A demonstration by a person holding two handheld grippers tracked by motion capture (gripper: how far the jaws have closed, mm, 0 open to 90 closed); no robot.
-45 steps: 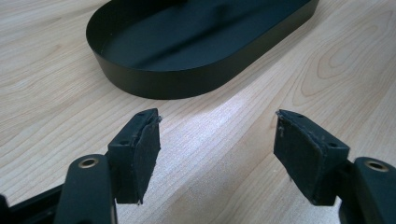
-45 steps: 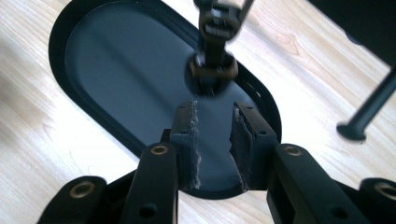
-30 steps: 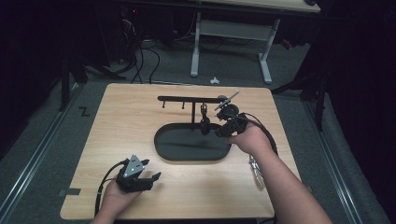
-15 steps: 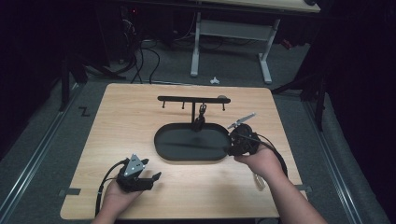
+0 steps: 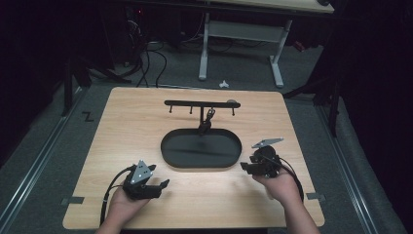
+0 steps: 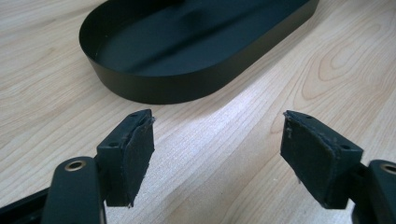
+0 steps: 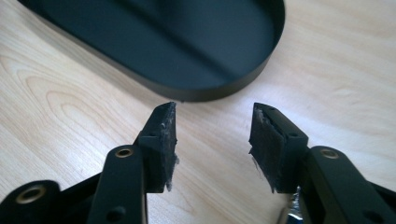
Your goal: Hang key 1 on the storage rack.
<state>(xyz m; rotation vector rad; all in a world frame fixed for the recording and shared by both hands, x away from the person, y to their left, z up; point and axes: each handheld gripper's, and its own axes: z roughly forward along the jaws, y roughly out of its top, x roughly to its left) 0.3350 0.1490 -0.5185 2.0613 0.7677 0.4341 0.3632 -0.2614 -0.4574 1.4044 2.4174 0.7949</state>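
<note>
A black oval tray [image 5: 170, 151] lies in the middle of the wooden table. Behind it stands a black rack [image 5: 185, 103] with small hooks, and a small dark thing [image 5: 210, 116] hangs from its bar; I cannot tell what it is. My right gripper [image 5: 244, 166] hovers low at the tray's right front end, pointing left. Its jaws have just been opening, with nothing between them. The right gripper view shows the gripper [image 7: 215, 109] open just short of the tray's rim [image 7: 210, 91]. My left gripper [image 5: 163, 184] rests open near the front edge, facing the tray's wall [image 6: 187, 88], open and empty [image 6: 217, 121].
The table [image 5: 131, 126] ends close behind both hands at the front. Beyond its far edge are a white desk frame [image 5: 238, 34], floor cables [image 5: 146, 58] and a small white thing [image 5: 223, 84] on the carpet. A metal rail [image 5: 44, 156] runs along the left.
My right hand has drawn back from the rack, moving down and toward the front right of the table. The small dark thing stays hanging on the rack. The left hand has kept still.
</note>
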